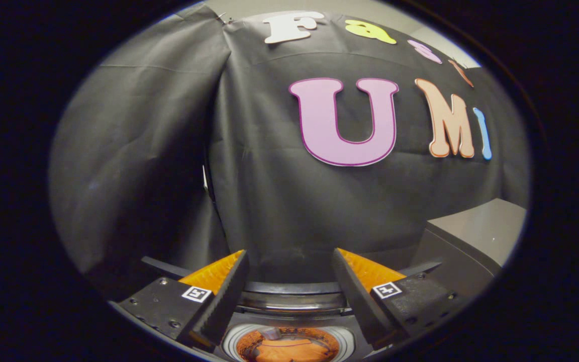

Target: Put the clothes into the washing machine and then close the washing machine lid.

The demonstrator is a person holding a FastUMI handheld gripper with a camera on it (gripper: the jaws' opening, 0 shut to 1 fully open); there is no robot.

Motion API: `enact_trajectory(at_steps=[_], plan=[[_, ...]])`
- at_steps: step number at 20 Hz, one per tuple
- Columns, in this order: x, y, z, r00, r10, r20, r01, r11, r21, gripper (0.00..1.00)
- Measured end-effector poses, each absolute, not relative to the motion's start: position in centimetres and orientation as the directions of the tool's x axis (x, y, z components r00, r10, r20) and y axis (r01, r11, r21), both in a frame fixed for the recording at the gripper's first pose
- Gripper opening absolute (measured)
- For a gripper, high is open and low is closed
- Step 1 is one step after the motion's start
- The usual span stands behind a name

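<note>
A: Booth scene, left to right: the black-and-orange two-finger gripper (289, 281) hangs with its fingers spread wide and nothing between them, pointed at the draped black cloth wall; a grey box-shaped unit (475, 236) sits beyond the right finger

B: And the laundry?

A: Below and between the fingers, the round white-rimmed opening of the washing machine (289, 342) shows orange cloth (289, 349) lying inside. A dark curved rim, seemingly the raised lid (289, 294), stands just ahead of the fingers

B: So which step is this?

A: By the look of it, the clothes are in and the lid remains open; the next move calls for catching that lid and swinging it down over the opening

B: The count?

A: One gripper, two fingers, one machine, one lid, one visible bundle of orange cloth, one grey unit
</note>
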State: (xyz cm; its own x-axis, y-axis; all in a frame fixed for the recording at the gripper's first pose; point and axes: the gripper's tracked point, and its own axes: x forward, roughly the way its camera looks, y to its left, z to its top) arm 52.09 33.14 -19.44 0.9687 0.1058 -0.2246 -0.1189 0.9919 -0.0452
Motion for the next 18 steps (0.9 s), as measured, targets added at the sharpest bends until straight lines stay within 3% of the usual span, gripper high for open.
enact_trajectory(at_steps=[13, 18], plan=[[52.4, 33.1, -18.9, 0.99, 0.1, -0.098, -0.106, 0.993, -0.051, 1.0], [50.2, 33.0, -22.9, 0.967, 0.072, -0.243, -0.065, 0.997, 0.034, 0.98]])
